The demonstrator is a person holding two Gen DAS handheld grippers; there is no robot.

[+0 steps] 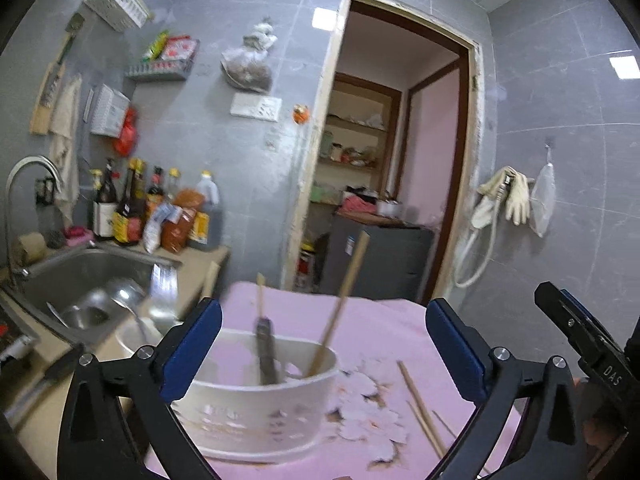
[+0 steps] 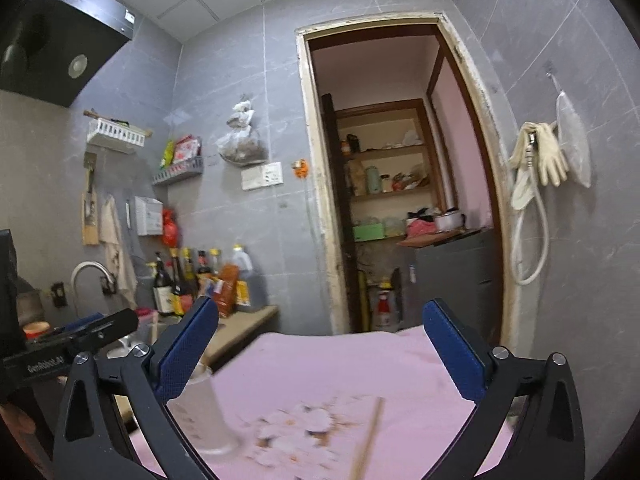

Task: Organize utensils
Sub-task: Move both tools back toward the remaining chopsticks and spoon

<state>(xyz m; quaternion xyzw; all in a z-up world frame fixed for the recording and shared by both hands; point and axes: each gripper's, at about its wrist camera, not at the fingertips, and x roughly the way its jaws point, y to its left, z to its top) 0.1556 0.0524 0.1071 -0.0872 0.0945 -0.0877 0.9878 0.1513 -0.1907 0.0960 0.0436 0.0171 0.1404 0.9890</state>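
A white utensil holder [image 1: 256, 396] stands on the pink tablecloth [image 1: 372, 328] and holds a dark-handled utensil [image 1: 266, 352] and a wooden chopstick [image 1: 340, 312]. Loose chopsticks [image 1: 424, 412] lie to its right by a floral print. My left gripper [image 1: 324, 348] is open and empty, its fingers either side of the holder. My right gripper [image 2: 320, 352] is open and empty above the cloth; it also shows at the right edge of the left wrist view [image 1: 580, 332]. In the right wrist view the holder [image 2: 208, 412] is blurred at lower left and a chopstick [image 2: 368, 440] lies below.
A steel sink [image 1: 84, 280] with a bowl and a tap lies left of the table. Sauce bottles [image 1: 132, 208] stand on the counter behind it. A doorway [image 1: 384, 168] opens beyond the table. Gloves and a hose [image 1: 504, 200] hang on the right wall.
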